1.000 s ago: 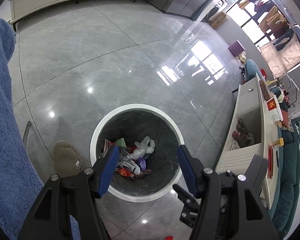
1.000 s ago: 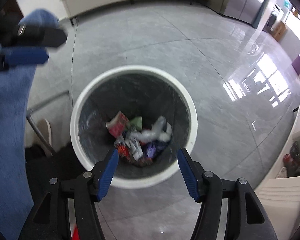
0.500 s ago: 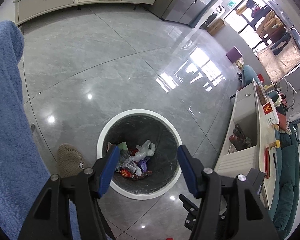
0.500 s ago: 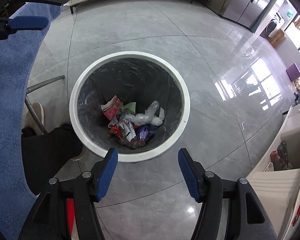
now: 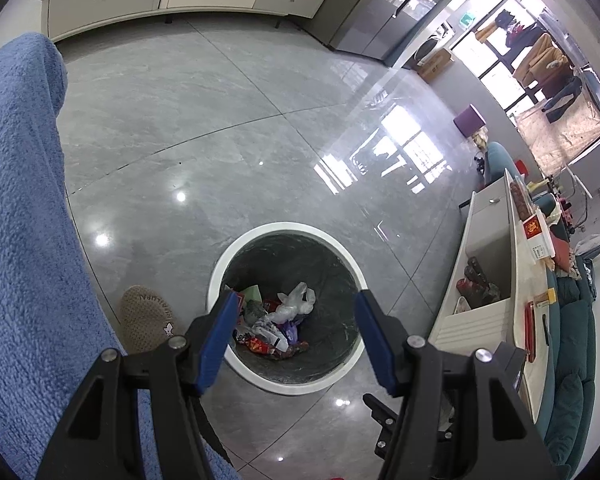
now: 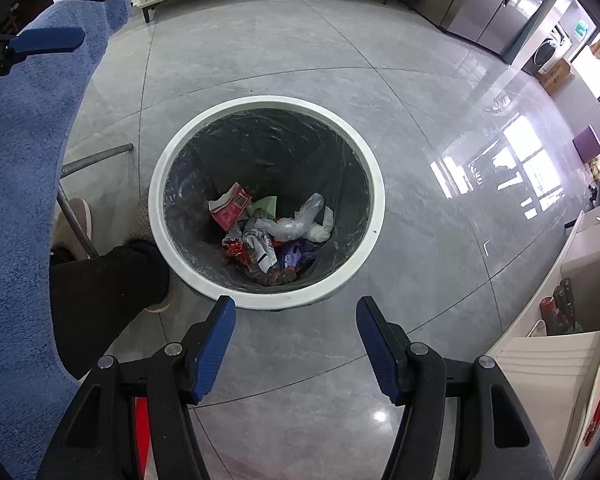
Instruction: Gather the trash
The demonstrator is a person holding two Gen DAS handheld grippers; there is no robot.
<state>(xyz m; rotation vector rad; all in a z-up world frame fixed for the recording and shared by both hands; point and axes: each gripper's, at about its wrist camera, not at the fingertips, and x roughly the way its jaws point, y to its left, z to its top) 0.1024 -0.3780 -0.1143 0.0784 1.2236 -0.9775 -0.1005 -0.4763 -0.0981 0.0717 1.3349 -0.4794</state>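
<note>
Left gripper and right gripper both agape, empty, tilted down over bin. Trash heaped at bottom, six o'clock side; likely dropped there.

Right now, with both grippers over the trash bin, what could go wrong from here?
Both the left gripper and the right gripper are open and hold nothing, so nothing can drop. The likelier risks: the slippered foot stands right against the white bin, so a step could knock it over. The metal chair leg beside the bin could also catch a foot.
</note>
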